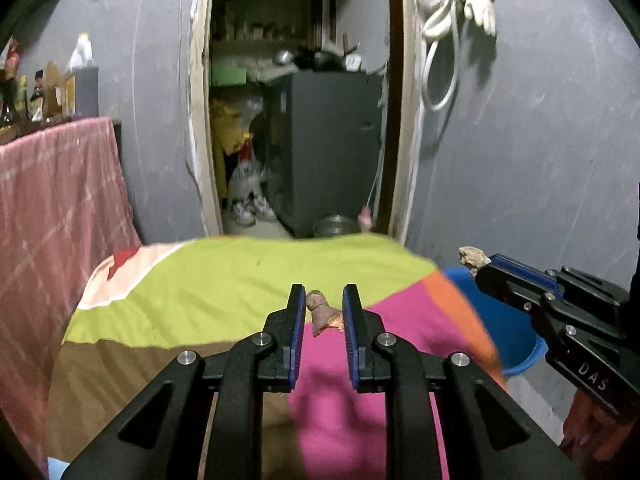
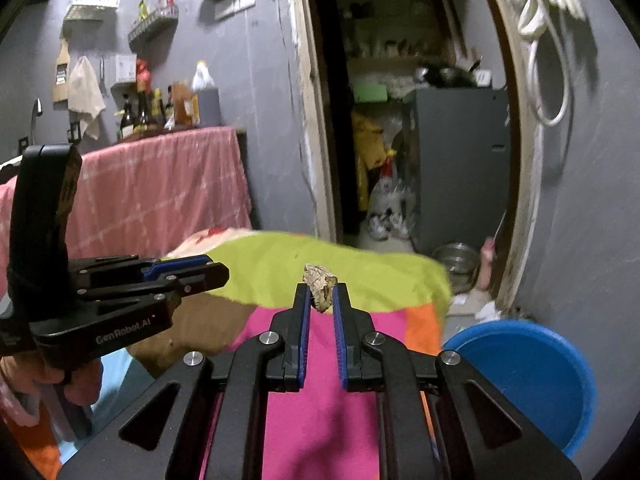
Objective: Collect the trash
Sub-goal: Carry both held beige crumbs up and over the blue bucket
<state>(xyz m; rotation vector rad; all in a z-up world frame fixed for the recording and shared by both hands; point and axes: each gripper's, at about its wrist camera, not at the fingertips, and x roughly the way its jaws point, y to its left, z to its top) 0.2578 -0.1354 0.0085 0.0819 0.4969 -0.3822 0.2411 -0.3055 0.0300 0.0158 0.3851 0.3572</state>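
Left wrist view shows the left gripper (image 1: 323,306) with its jaws squeezed on a brownish scrap (image 1: 323,314), up above the bright patchwork cloth (image 1: 224,280). The right gripper (image 2: 321,294) has its jaws pinched tight on a crumpled dry bit (image 2: 319,285) at the very tips. A blue tub (image 2: 532,376) sits low on the right, near the cloth's edge, and looks like the place for the trash. Both bits are small and held only at the tips, so a quick swing or a bump between the grippers could shake one loose onto the cloth or the floor.
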